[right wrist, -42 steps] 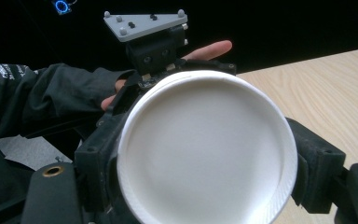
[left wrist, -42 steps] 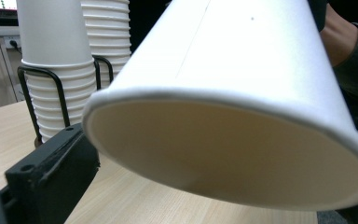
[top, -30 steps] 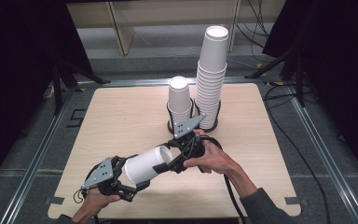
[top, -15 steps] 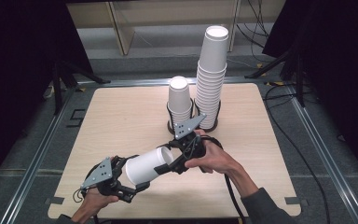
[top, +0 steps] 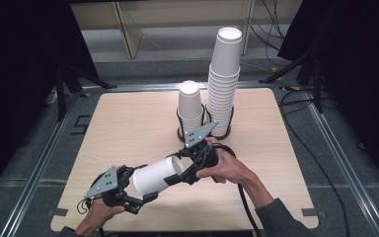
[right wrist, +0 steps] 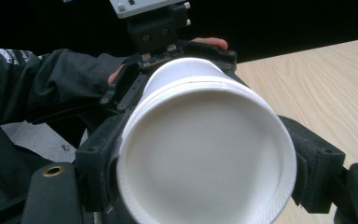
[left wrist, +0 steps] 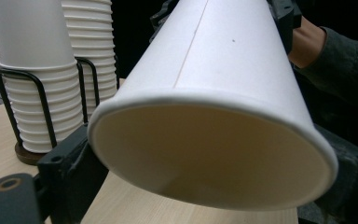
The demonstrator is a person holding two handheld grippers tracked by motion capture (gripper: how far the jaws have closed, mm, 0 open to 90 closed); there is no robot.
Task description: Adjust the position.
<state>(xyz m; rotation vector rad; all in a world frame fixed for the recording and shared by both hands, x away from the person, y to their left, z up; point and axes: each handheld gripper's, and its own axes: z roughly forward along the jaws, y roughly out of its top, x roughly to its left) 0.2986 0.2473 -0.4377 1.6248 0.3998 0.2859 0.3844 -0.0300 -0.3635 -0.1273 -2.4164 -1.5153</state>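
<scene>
A white paper cup (top: 155, 177) lies on its side just above the wooden table (top: 128, 123), near the front edge, with a gripper on each end. My left gripper (top: 143, 186) is shut on its wide open rim, and the mouth (left wrist: 214, 158) faces that camera. My right gripper (top: 180, 170) is shut on the narrow closed base (right wrist: 200, 154). In the right gripper view a rim line circles the cup behind the base, like a second cup nested inside. I cannot tell whether it is one.
Two stacks of white cups stand upside down in a black wire holder (top: 180, 131) at the table's middle back: a short stack (top: 189, 106) and a tall stack (top: 224, 74). Cables trail off the right side. A metal frame borders the table.
</scene>
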